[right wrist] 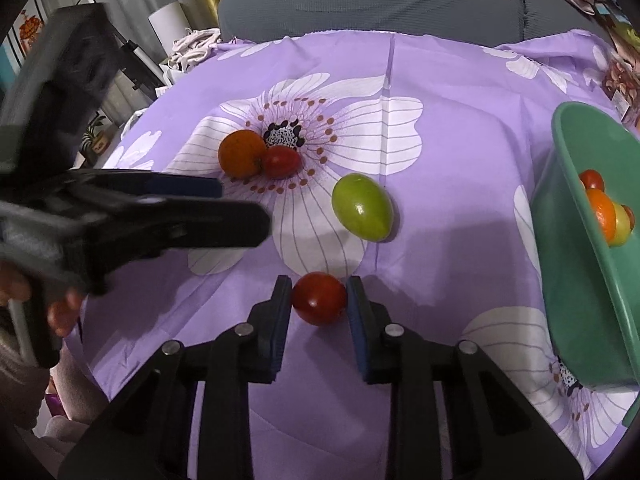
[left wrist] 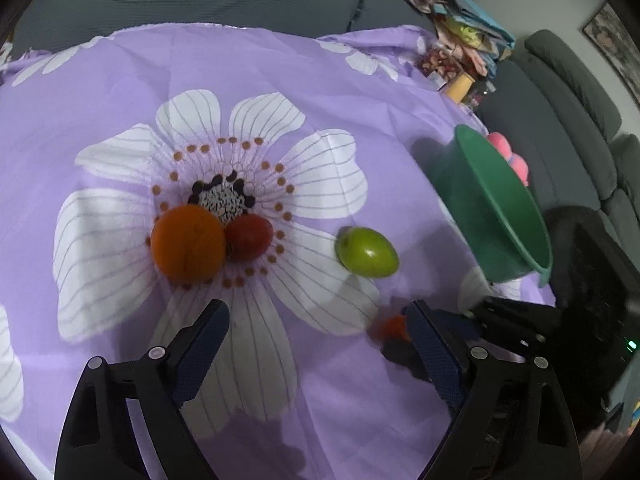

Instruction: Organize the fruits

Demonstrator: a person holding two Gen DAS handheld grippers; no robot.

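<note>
the right gripper (right wrist: 319, 298) is clamped on a small red tomato (right wrist: 319, 298), round and glossy, its pads pressing both sides, low over the purple cloth (right wrist: 440, 240) near the desk's near edge. the left gripper (left wrist: 316, 332) stands wide with nothing between its fingers, pointing down at the cloth toward the desk's middle.

on the cloth lie three loose fruits. an orange (right wrist: 241, 153), round and matte, sits on the big white flower print toward the middle of the desk. a second red tomato (right wrist: 281, 162), oval and shiny, touches the orange on its right. a green fruit (right wrist: 362, 211), egg-shaped and smooth with a bright highlight, lies apart from that pair, between them and the held tomato.

a green bowl (right wrist: 576, 260) stands at the right edge of the desk, its rim tilted toward the camera. inside it show four fruits: two small red ones, one orange and one yellow-green, bunched against the far wall; more may be hidden by the rim.

counted on the desk outside the bowl: one orange, one green fruit, two red tomatoes with the held one. one bowl. a hand (right wrist: 60, 312) at the left edge of the right wrist view grips the left gripper's handle.
</note>
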